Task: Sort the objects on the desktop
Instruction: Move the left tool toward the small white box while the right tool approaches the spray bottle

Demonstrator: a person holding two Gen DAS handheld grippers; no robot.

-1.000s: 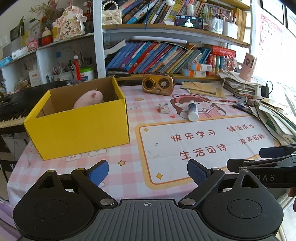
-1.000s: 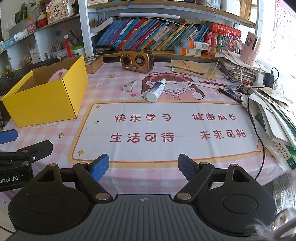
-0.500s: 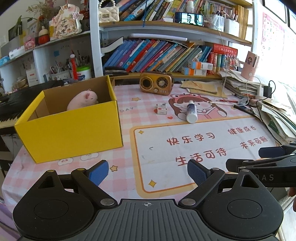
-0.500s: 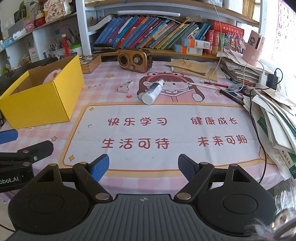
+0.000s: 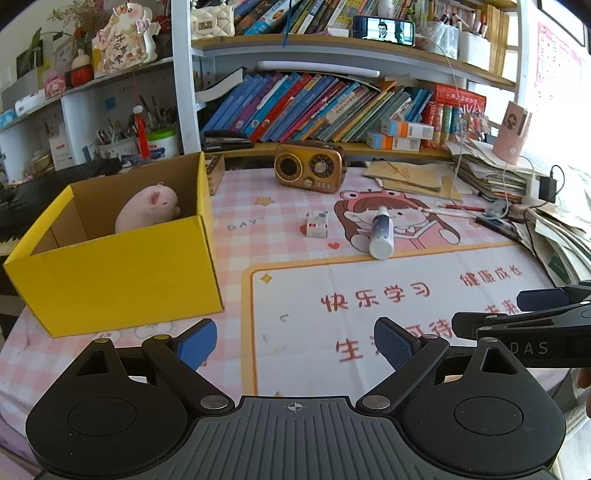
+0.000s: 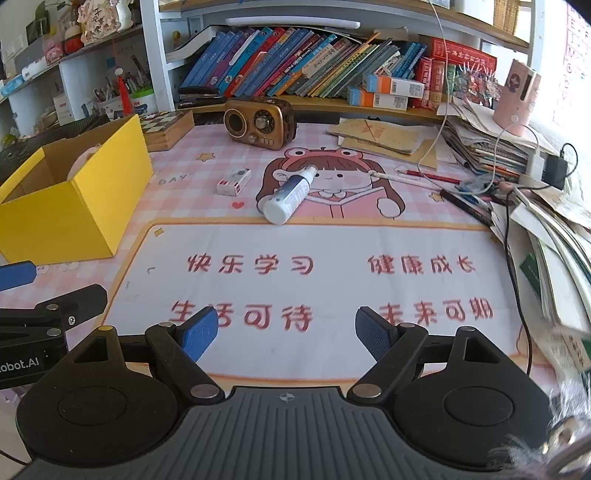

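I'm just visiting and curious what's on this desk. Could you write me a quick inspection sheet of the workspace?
Surface: desk under a pink checked cloth with a cartoon mat.
Job's things: yellow box at the left, a pink pig toy inside; spray bottle lying on its side on the mat; small white box beside it, apart.
Clutter: radio, paper stacks, pens.
Grippers: left gripper and right gripper both open, empty, above the near edge of the mat.
Cables: black cord over the papers, running from a plug.
Surroundings: shelves of books behind; a phone on the upper shelf.
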